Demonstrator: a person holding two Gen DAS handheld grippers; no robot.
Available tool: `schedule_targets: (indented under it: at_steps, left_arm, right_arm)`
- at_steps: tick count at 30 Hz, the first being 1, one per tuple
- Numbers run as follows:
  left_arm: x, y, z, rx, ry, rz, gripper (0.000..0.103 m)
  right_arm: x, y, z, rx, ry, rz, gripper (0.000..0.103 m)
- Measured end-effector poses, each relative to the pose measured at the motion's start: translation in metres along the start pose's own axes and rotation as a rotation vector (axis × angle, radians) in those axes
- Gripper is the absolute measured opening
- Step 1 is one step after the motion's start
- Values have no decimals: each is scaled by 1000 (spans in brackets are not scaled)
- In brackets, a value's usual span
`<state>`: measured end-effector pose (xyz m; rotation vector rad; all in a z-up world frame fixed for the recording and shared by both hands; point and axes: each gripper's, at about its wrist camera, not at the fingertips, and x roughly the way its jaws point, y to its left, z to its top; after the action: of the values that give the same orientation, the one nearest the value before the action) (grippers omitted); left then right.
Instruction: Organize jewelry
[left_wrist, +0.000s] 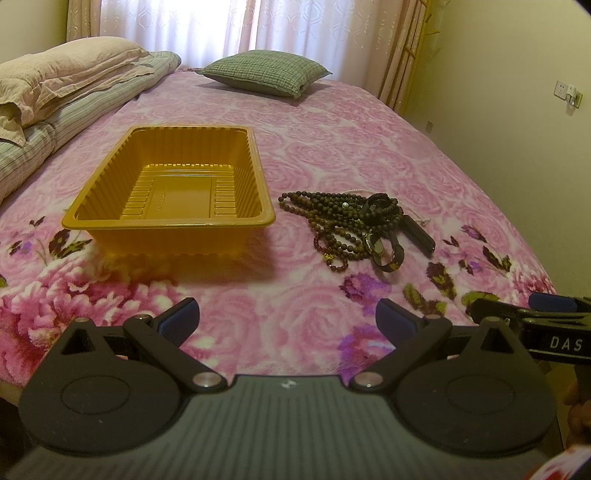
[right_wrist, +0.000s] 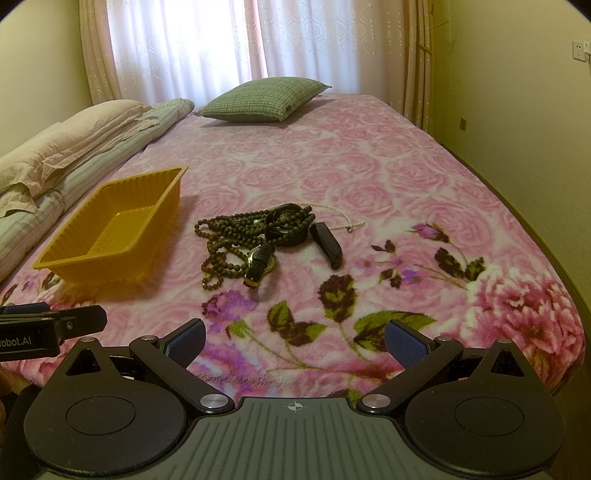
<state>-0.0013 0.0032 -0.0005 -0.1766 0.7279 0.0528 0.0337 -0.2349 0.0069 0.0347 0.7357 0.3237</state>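
Observation:
An empty yellow ribbed plastic tray (left_wrist: 110, 218) (right_wrist: 51, 264) stands on the pink floral bedspread. Right of it lies a heap of jewelry (left_wrist: 343, 218) (right_wrist: 240, 236): dark wooden bead strands, a watch (left_wrist: 386, 249) (right_wrist: 260, 262), a black strap piece (left_wrist: 419, 234) (right_wrist: 327, 242) and a thin pearl chain (right_wrist: 343, 218). My left gripper (left_wrist: 288, 321) is open and empty, low over the bedspread's near part, well short of the tray and heap. My right gripper (right_wrist: 295, 341) is open and empty, also short of the heap. Each gripper shows at the other view's edge.
A green checked pillow (left_wrist: 266, 72) (right_wrist: 264, 99) lies at the bed's far end. Folded quilts (left_wrist: 55, 110) (right_wrist: 62, 158) are stacked along the left side. A wall (right_wrist: 517, 110) runs along the bed's right edge. Curtains hang behind.

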Motion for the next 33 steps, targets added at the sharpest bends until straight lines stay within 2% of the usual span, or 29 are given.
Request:
schedule_targets:
  at_steps: [33]
  left_arm:
    - [2, -3, 3, -30, -6, -3, 101]
  right_arm:
    - [-1, -9, 6, -1, -3, -2, 103]
